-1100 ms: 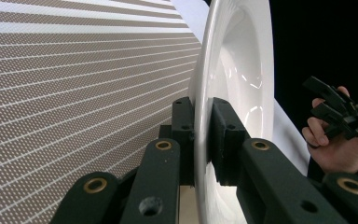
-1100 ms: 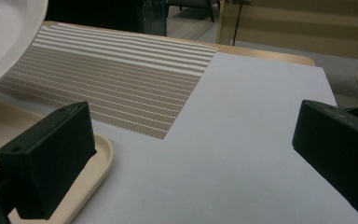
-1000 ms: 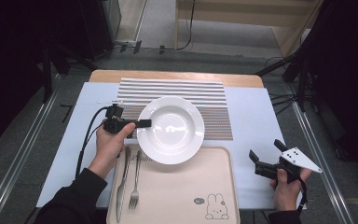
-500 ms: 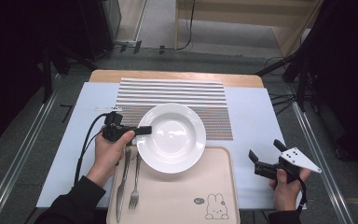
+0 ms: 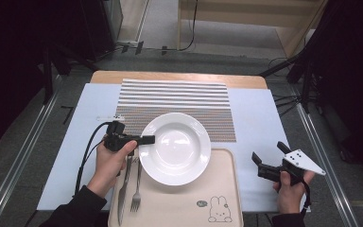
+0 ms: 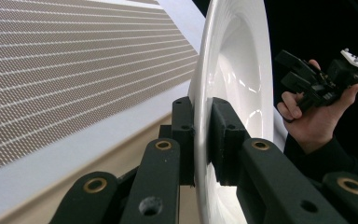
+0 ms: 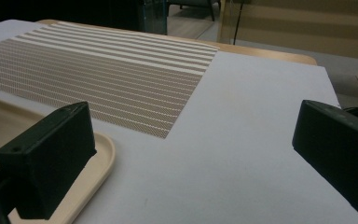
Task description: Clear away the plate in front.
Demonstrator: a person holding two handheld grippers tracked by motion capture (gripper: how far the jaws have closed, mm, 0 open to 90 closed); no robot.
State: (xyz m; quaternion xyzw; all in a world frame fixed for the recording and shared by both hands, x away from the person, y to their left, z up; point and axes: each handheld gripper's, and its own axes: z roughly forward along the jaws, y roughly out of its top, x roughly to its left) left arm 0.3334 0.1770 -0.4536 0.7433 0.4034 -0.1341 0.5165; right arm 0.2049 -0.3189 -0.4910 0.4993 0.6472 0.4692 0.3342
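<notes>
1. Lying nearest, a fork (image 5: 135, 187) and knife (image 5: 123, 190) are seen on the beige tray (image 5: 179, 204).
2. The white plate (image 5: 176, 148) is clamped at its rim by the left gripper (image 5: 146, 139), overlapping tray and striped placemat (image 5: 179, 101).
3. The right gripper (image 5: 267, 155) is held open, well apart.

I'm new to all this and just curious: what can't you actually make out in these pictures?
- High view: the plate hides whether its underside touches the tray.
- High view: the bottom edge cuts off the knife handle's end.
- Left gripper view: the left gripper covers part of the plate rim.
- High view: the tray's rabbit print is too small to read.
</notes>
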